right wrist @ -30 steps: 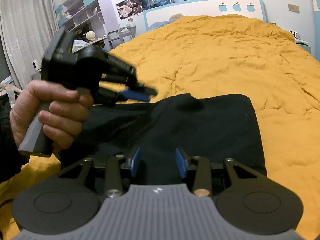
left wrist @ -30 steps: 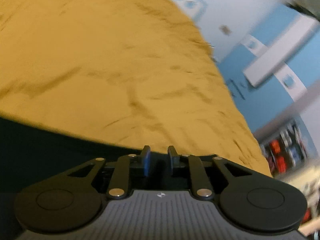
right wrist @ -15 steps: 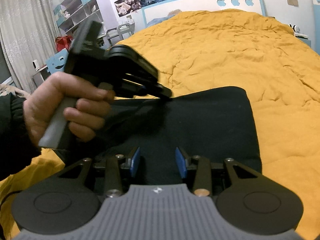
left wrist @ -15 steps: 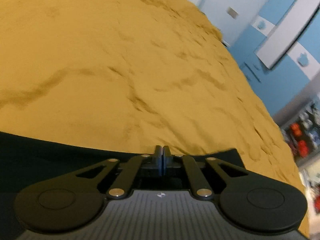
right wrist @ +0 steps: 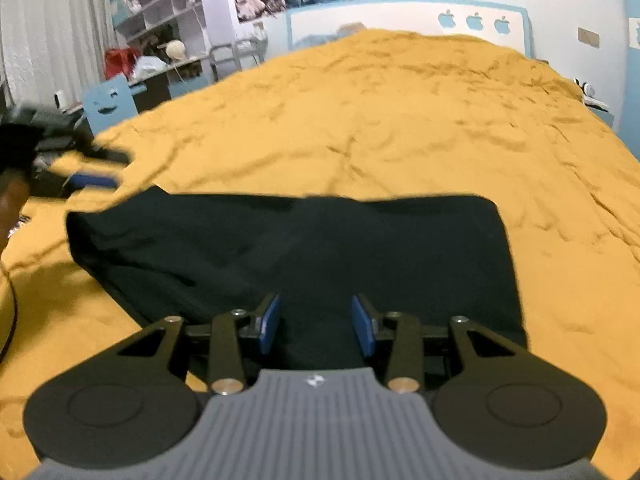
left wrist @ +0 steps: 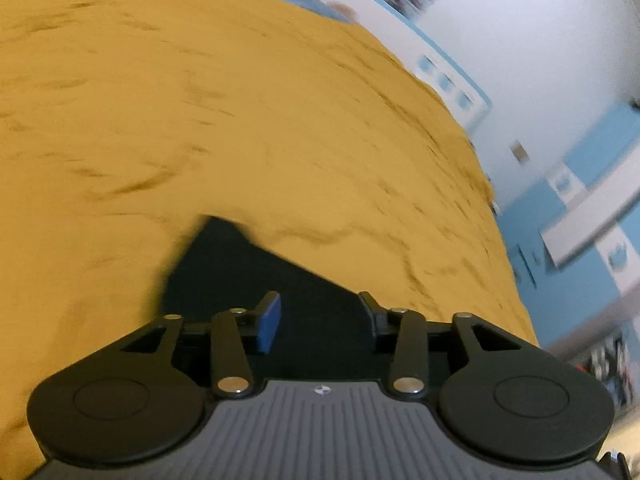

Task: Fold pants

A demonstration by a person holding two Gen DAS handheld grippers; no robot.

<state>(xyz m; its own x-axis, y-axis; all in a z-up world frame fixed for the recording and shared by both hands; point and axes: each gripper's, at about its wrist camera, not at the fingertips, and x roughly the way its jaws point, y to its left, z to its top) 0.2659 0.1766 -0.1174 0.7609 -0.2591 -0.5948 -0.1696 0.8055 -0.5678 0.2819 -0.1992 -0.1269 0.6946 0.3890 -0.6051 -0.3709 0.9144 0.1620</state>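
Black pants lie folded in a flat wide rectangle on the orange bedspread. My right gripper is open and empty, hovering over the near edge of the pants. My left gripper is open and empty over a corner of the pants. It also shows blurred at the far left of the right wrist view, beside the pants' far left corner.
The bed's headboard with apple stickers stands at the far end. Shelves, a desk and a blue chair stand left of the bed. A blue and white cabinet is on the right side.
My left gripper was shut on the far edge of the pants, has let go, opened and moved off to the left. The pants now lie flat. My right gripper stayed open.
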